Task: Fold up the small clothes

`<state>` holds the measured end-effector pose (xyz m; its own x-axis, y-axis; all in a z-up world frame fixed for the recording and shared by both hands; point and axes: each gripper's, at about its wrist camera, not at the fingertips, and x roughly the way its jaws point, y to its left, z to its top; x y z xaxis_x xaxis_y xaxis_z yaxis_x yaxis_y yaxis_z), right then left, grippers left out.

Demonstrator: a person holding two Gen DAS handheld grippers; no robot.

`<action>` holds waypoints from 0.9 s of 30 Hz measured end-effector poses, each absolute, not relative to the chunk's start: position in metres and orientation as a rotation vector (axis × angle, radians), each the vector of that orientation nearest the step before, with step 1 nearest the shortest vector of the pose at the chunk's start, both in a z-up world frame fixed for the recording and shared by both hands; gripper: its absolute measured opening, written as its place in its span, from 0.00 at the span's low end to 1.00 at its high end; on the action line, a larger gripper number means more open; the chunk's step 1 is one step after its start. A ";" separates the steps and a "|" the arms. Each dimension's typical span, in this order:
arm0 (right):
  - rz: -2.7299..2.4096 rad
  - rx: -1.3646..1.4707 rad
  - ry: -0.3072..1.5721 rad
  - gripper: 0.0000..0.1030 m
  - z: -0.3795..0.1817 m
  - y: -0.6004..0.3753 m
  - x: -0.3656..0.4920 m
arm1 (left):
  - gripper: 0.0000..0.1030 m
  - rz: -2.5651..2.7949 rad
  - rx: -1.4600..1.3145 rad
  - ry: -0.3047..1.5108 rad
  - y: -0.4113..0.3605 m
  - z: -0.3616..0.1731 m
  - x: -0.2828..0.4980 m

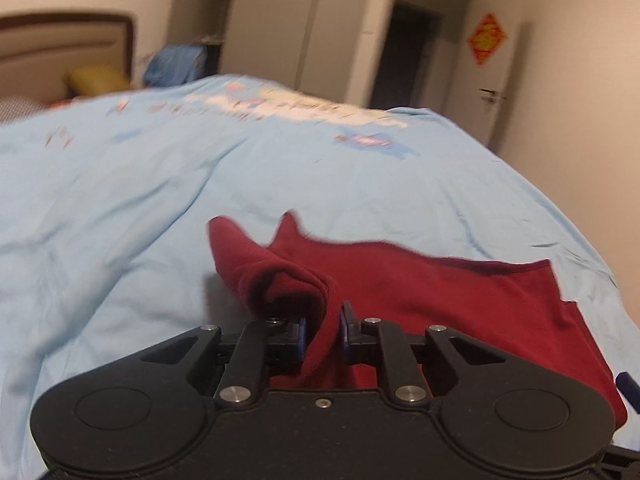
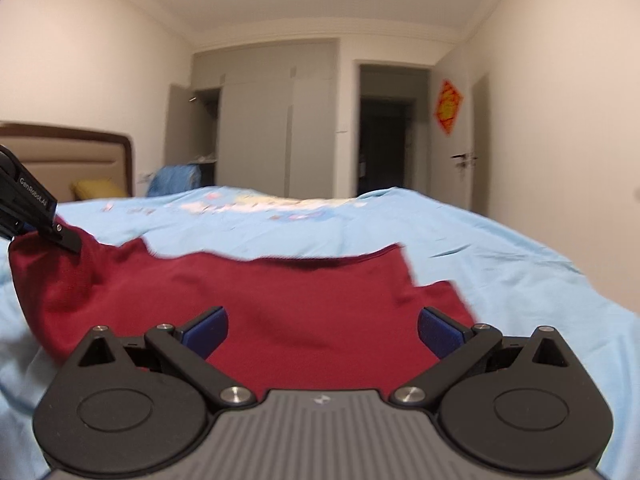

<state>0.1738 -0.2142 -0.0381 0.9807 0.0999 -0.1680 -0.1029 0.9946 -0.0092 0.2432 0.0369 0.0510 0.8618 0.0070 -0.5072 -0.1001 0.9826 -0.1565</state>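
Note:
A dark red garment lies spread on the light blue bedspread. My left gripper is shut on a bunched fold of the garment at its left end, with a rolled lobe of cloth standing up just ahead of the pads. In the right wrist view the same red garment stretches across the bed, and the left gripper shows at the far left, pinching the cloth's lifted corner. My right gripper hovers open over the garment's near edge, blue pads wide apart, nothing between them.
The bedspread has a printed pattern toward its far side. A padded headboard and a yellow pillow sit at the back left, a blue bundle beside them. Wardrobe doors, a dark doorway and a white door lie beyond.

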 end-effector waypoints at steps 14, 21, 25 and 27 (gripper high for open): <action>-0.262 0.096 0.194 1.00 -0.025 -0.311 0.148 | 0.16 -0.456 0.056 0.529 -0.139 0.064 0.267; -0.304 0.126 0.228 1.00 -0.034 -0.327 0.140 | 0.28 -0.507 0.066 0.607 -0.146 0.031 0.260; -0.283 0.129 0.242 1.00 -0.035 -0.324 0.144 | 0.52 -0.551 0.034 0.579 -0.136 0.034 0.250; -0.262 0.132 0.249 1.00 -0.036 -0.320 0.145 | 0.57 -0.556 0.044 0.558 -0.133 0.036 0.244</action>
